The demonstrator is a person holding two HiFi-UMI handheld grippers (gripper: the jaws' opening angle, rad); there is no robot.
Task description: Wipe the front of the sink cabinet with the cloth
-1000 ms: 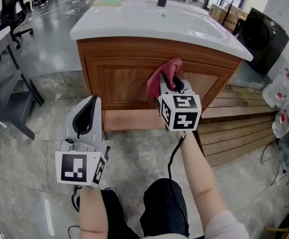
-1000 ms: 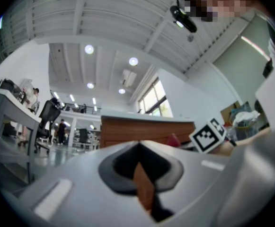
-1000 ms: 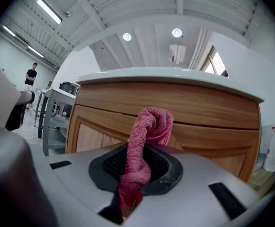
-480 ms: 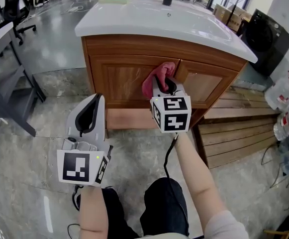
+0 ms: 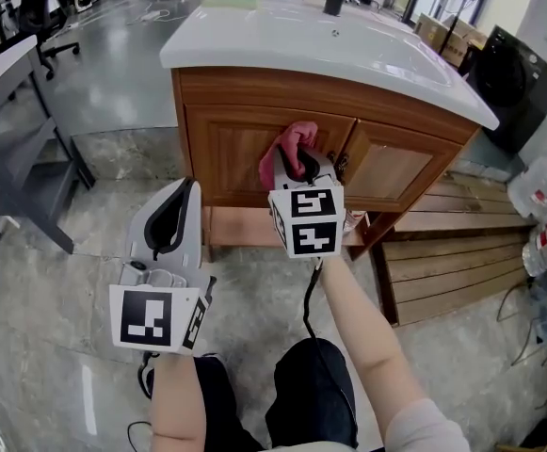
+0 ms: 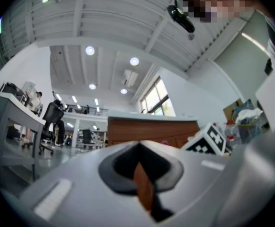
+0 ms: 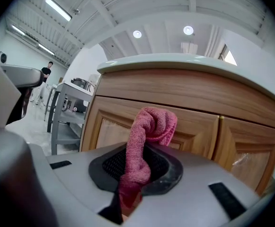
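Our right gripper (image 5: 298, 166) is pinched tight on the pink cloth (image 5: 283, 146); the cloth stands up out of the jaws in a rolled bunch, and its free top folds over in front of the left door (image 5: 228, 151) of the wooden cabinet (image 5: 254, 88), near the seam with the right door (image 5: 387, 169); whether it is pressed on the wood or just shy of it we cannot tell. Our left gripper (image 5: 173, 211) hangs lower, well apart from the cabinet, with its jaws pressed together on nothing, only a thin slit between them.

We judge the wiping is under way, with most of the front likely yet to cover. To do it well we should lean the bunched end firmly onto the panel so the cloth flattens and does not merely brush; run long, overlapping passes across each door, then the rail under the white sink top (image 5: 292, 40); work into the grooves of the raised frames, where dirt gathers; keep the hard jaws off the wood, since so little cloth stands proud of them.
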